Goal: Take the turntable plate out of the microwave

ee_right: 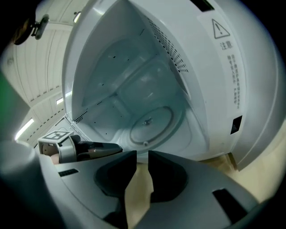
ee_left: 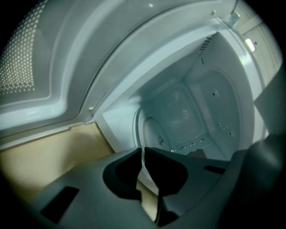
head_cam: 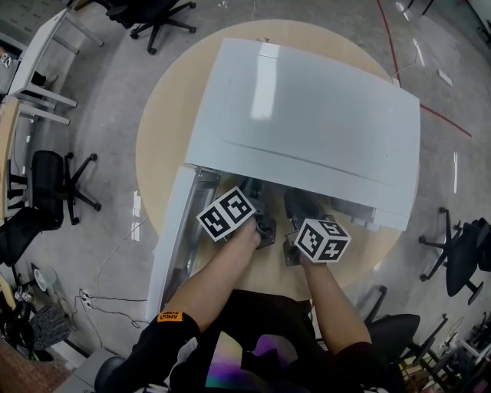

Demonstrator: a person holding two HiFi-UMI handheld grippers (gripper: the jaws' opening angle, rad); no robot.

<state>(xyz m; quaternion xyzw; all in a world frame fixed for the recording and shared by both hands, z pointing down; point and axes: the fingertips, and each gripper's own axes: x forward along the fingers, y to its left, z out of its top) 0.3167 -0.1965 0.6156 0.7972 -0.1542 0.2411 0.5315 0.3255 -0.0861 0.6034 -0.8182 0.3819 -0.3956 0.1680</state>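
Note:
The white microwave [head_cam: 307,115] stands on a round wooden table [head_cam: 165,130] with its door [head_cam: 173,230] swung open to the left. The clear glass turntable plate [ee_right: 152,123] lies on the cavity floor. My left gripper [ee_left: 143,160] is at the plate's near rim [ee_left: 139,127]. Its jaws are almost together, with a thin pale strip of that rim between them. From the right gripper view, the left gripper [ee_right: 119,147] reaches the cavity's front edge. My right gripper [ee_right: 142,156] hovers just outside the opening, its jaws a little apart and nothing between them. Both marker cubes [head_cam: 226,213] [head_cam: 322,239] sit in front of the opening.
The open door's dotted window [ee_left: 27,53] stands close on the left of the left gripper. The microwave's outer side wall [ee_right: 232,80] is to the right. Office chairs [head_cam: 54,184] [head_cam: 153,15] and a cable [head_cam: 115,253] are on the floor around the table.

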